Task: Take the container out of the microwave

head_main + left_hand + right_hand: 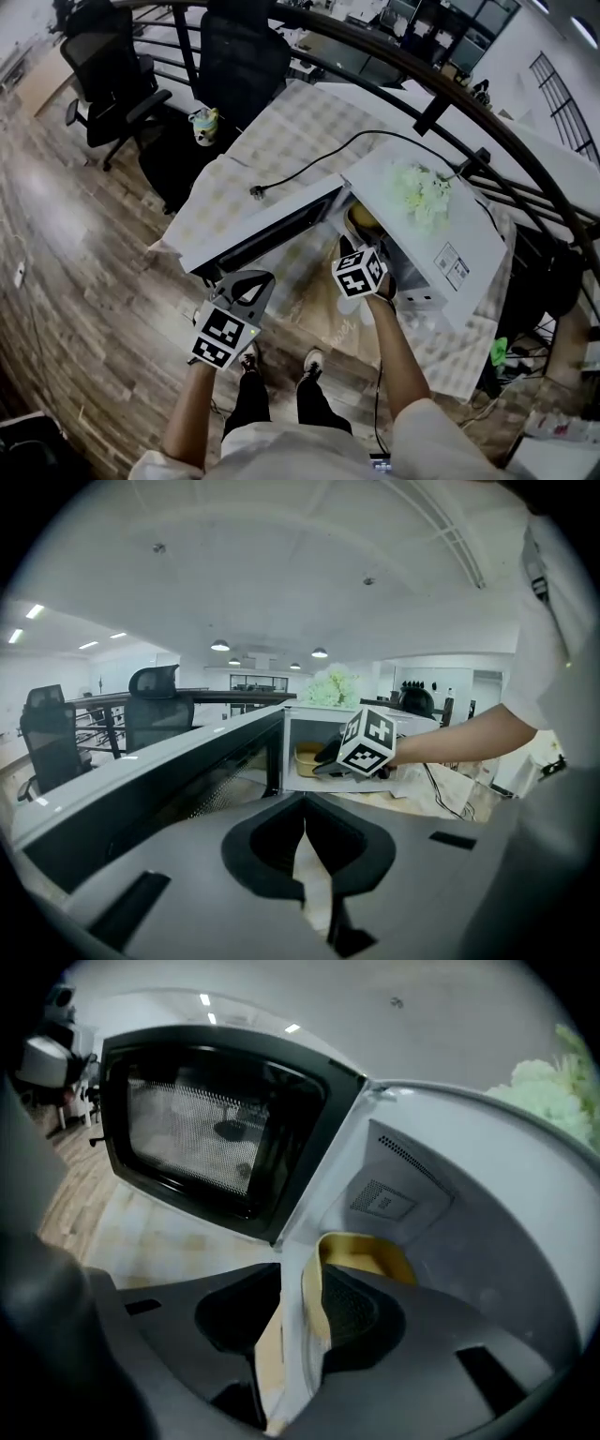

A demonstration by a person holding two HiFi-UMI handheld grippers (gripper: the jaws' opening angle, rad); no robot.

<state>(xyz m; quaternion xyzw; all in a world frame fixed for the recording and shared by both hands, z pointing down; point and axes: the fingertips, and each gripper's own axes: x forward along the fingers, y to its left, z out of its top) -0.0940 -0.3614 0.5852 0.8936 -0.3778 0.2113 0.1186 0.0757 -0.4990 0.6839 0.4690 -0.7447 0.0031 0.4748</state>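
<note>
A white microwave [441, 234] stands on the table with its door [272, 230] swung wide open to the left. Inside sits a yellow container [364, 221], also seen in the right gripper view [361, 1252] and, small, in the left gripper view [307, 757]. My right gripper [351, 242] is at the mouth of the cavity, open, and the container's near rim shows in the gap between its jaws [302, 1283]. My left gripper [251, 279] hangs below the outer edge of the door with its tips together and nothing in them [305, 808].
Pale green flowers [422, 192] lie on the microwave's top. A black power cord [319, 164] runs across the patterned tablecloth [281, 122]. A cup [203, 125] stands by the table's far left corner, office chairs [112, 84] beyond. A dark railing [450, 94] curves behind.
</note>
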